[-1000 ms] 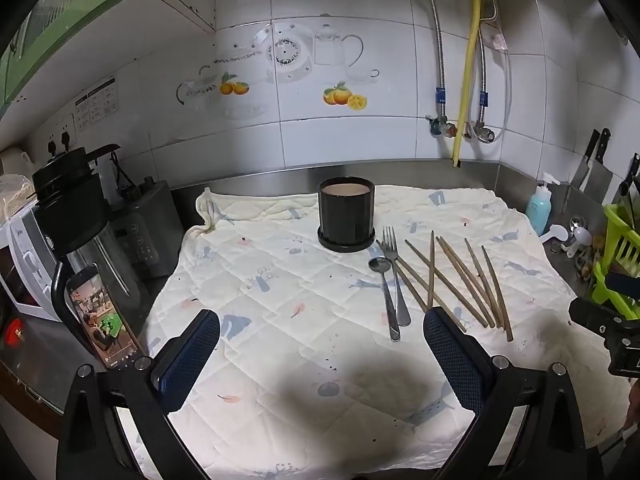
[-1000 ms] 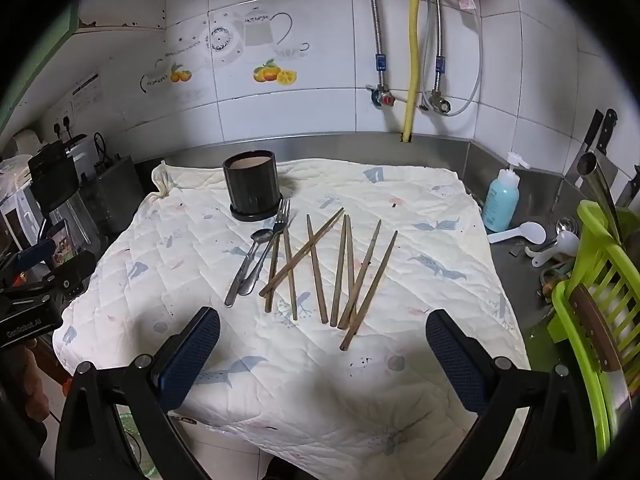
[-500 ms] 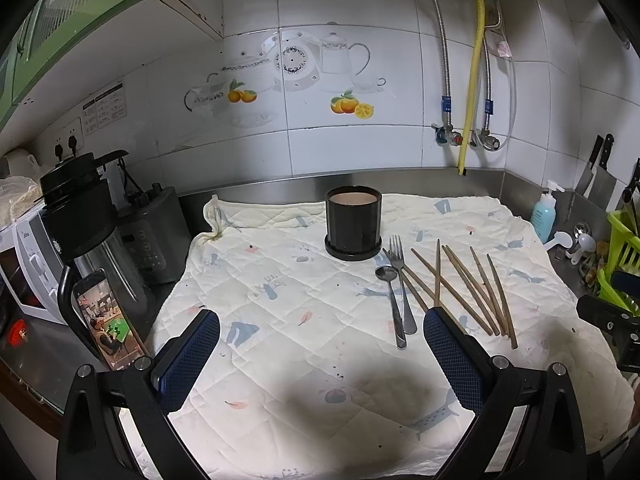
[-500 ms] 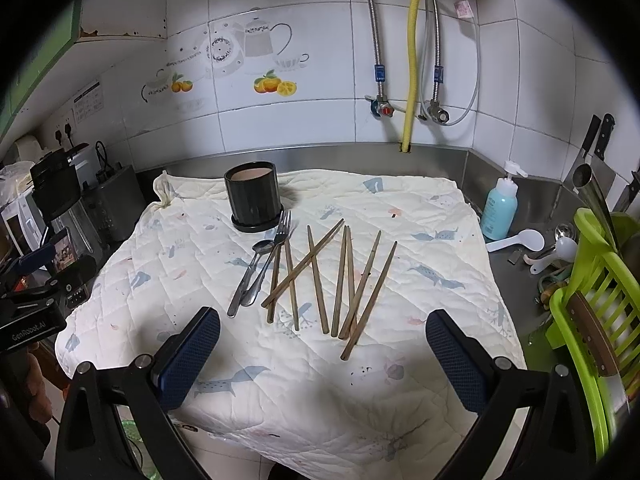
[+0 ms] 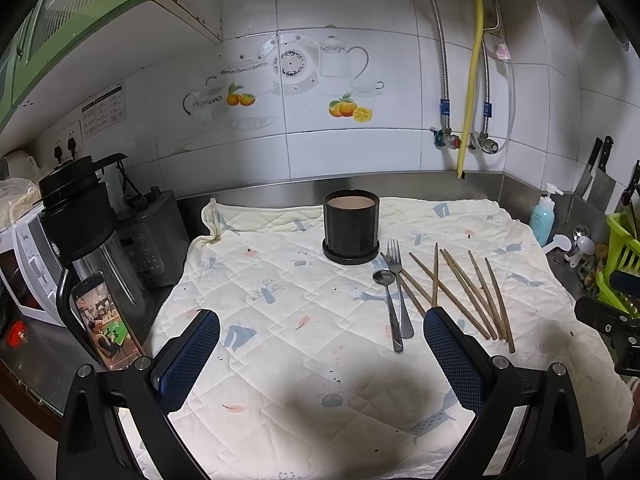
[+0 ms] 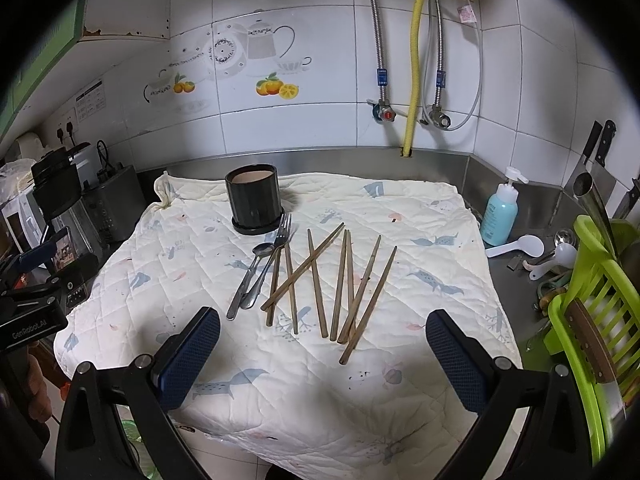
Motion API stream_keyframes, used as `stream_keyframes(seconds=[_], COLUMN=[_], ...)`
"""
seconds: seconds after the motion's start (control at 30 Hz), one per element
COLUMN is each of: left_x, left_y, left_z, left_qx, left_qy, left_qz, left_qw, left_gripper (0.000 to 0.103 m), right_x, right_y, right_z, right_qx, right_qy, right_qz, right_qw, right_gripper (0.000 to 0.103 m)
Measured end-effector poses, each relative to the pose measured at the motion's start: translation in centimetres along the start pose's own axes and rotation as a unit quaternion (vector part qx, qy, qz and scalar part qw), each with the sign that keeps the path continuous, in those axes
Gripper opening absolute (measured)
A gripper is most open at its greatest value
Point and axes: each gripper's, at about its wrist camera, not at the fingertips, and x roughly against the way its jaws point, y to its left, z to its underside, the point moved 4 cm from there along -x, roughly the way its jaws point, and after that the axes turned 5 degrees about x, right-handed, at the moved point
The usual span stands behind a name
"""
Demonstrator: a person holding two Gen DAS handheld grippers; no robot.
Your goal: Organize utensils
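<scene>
A black cylindrical holder (image 5: 351,227) stands on a black saucer at the back of the quilted cloth (image 5: 280,320); it also shows in the right wrist view (image 6: 254,204). A metal spoon (image 5: 389,304) and fork (image 5: 399,284) lie in front of it, with several brown chopsticks (image 5: 464,292) spread to their right. In the right wrist view the spoon (image 6: 250,276), fork (image 6: 268,268) and chopsticks (image 6: 340,284) lie the same way. My left gripper (image 5: 320,344) is open and empty, above the cloth's near part. My right gripper (image 6: 322,352) is open and empty, near the chopsticks' close ends.
A blender (image 5: 80,232), a phone on a stand (image 5: 106,322) and a microwave (image 5: 24,264) stand to the left. A blue soap bottle (image 6: 500,212), white scoops (image 6: 520,246) and a green dish rack (image 6: 592,312) holding a knife are at the right. Tiled wall and pipes (image 6: 416,60) behind.
Both grippers have pulled back and risen a little, so the cloth and utensils sit lower and farther in both views. Nothing on the cloth has moved.
</scene>
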Motion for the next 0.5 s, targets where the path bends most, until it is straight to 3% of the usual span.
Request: stream_keyframes(seconds=[0.5], left_x=[-0.53], left_y=[0.20], left_z=[-0.01], left_qx=[0.003], left_qy=[0.006], left_qz=[0.009], left_qw=[0.9999], left_gripper=[0.103], right_x=[-0.06], right_y=[-0.04], right_z=[-0.07], right_qx=[-0.001], right_qy=[0.000], right_qz=[0.001], right_qw=[1.000], right_gripper=[0.103])
